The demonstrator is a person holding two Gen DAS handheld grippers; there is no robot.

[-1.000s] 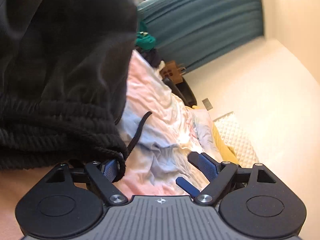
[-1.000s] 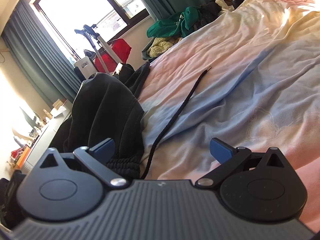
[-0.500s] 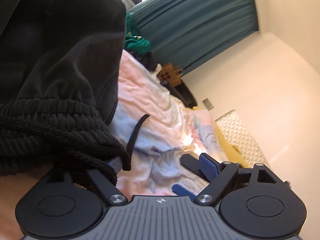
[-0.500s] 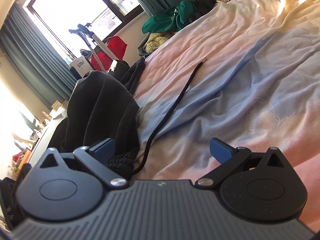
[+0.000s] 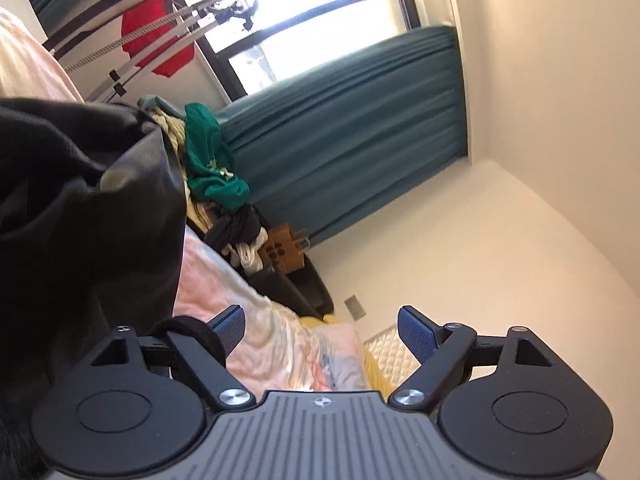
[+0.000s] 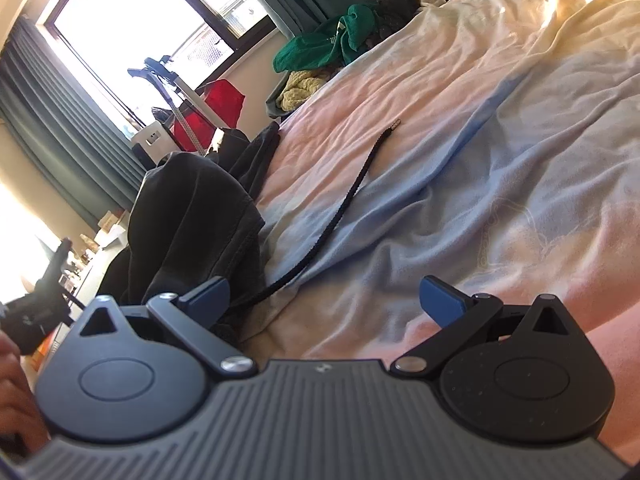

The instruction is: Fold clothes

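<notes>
Both the left gripper (image 5: 320,330) and right gripper (image 6: 324,300) had jaws wide, holding nothing. The black garment (image 6: 196,216) lay heaped at the bed's (image 6: 500,168) left edge, its drawstring (image 6: 348,196) trailing across the sheet.

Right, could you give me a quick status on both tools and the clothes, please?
Left tool open, right tool open, both empty. Black garment bunched on bed, unfolded. Drawstring trailing loose across sheet.

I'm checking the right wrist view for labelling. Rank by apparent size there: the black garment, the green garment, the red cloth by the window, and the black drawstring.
1. black garment, nearest the camera, so its lead is partly nearness
2. green garment
3. red cloth, close to the green one, unsure
4. black drawstring, long but thin
</notes>
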